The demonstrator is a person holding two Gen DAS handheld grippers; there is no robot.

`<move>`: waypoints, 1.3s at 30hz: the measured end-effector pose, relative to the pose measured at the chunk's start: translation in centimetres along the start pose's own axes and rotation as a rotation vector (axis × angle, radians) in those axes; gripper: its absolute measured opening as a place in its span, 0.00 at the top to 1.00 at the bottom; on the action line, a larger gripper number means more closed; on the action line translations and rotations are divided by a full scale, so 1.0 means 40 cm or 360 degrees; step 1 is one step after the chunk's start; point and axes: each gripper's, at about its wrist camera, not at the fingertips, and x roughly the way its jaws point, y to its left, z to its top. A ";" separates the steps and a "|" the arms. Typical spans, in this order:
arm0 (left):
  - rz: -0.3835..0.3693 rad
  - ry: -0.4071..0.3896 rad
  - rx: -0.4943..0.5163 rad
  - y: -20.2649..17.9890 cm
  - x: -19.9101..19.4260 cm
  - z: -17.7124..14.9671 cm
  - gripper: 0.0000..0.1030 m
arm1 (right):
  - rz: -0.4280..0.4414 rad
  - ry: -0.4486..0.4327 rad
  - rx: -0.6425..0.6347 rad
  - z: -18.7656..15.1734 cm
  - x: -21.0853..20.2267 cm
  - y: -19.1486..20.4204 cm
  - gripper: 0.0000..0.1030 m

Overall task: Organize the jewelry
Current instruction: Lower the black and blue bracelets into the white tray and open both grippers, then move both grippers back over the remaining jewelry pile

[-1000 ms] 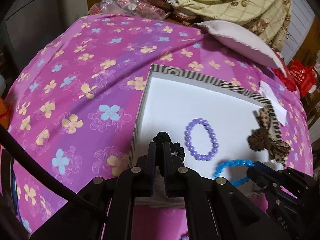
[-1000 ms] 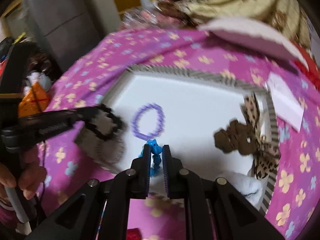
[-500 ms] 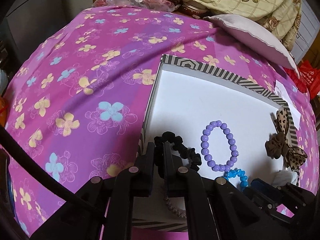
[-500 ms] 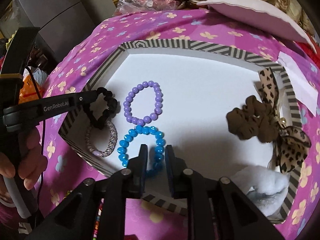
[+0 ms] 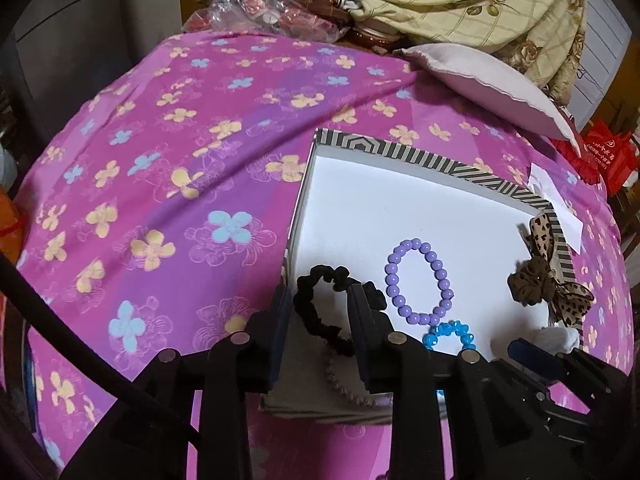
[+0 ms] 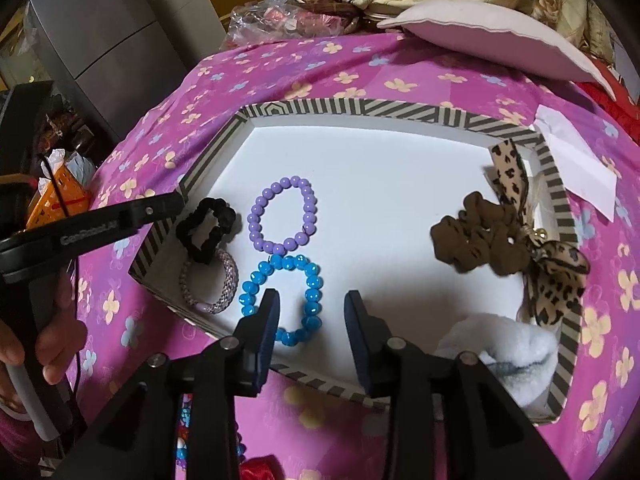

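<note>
Cloth [image 6: 360,68]: magenta with purple bands, printed with yellow and pale blue flowers. Tray [image 6: 400,106]: rim striped black and cream, floor white. Bead bracelets: one lilac [image 6: 283,216], one bright blue [image 6: 280,300]. Scrunchies: one black [image 6: 206,229], one brown [image 6: 480,244]. Woven bracelet [image 6: 210,282]: silvery pink. Bow [image 6: 556,276]: leopard print, tan with dark spots. Pillow [image 6: 488,36]: pale pink.

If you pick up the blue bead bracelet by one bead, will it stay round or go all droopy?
The blue bead bracelet would probably droop: it looks like separate glossy beads on a string, already lying in an uneven loop. The shiny beads might slip between pads. Lying flat in the striped white tray, it seems unlikely to roll away.
</note>
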 end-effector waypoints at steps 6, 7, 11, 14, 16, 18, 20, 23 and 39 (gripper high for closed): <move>0.0013 -0.0037 0.0032 -0.009 -0.041 -0.024 0.60 | -0.0018 -0.0035 -0.0006 -0.007 -0.037 0.012 0.58; 0.0016 -0.0048 0.0029 -0.009 -0.050 -0.029 0.60 | -0.0022 -0.0037 -0.0007 -0.007 -0.041 0.012 0.57; 0.0030 -0.0081 0.0032 -0.009 -0.078 -0.044 0.60 | -0.0033 -0.0057 -0.0007 -0.015 -0.061 0.016 0.56; 0.0036 -0.0086 0.0032 -0.008 -0.092 -0.057 0.60 | -0.0041 -0.0079 -0.0004 -0.022 -0.080 0.018 0.55; 0.0042 -0.0088 0.0034 -0.009 -0.101 -0.067 0.60 | -0.0045 -0.0089 -0.0004 -0.026 -0.092 0.020 0.53; 0.0051 -0.0096 0.0038 -0.011 -0.108 -0.073 0.60 | -0.0055 -0.0095 -0.0007 -0.030 -0.101 0.021 0.52; 0.0056 -0.0101 0.0039 -0.012 -0.115 -0.080 0.60 | -0.0063 -0.0102 -0.0015 -0.035 -0.109 0.024 0.51; 0.0053 -0.0103 0.0033 -0.011 -0.124 -0.092 0.60 | -0.0067 -0.0106 -0.0016 -0.043 -0.120 0.025 0.50; -0.0036 -0.0056 -0.0013 0.018 -0.180 -0.185 0.60 | -0.0073 -0.0070 -0.0095 -0.172 -0.195 0.023 0.47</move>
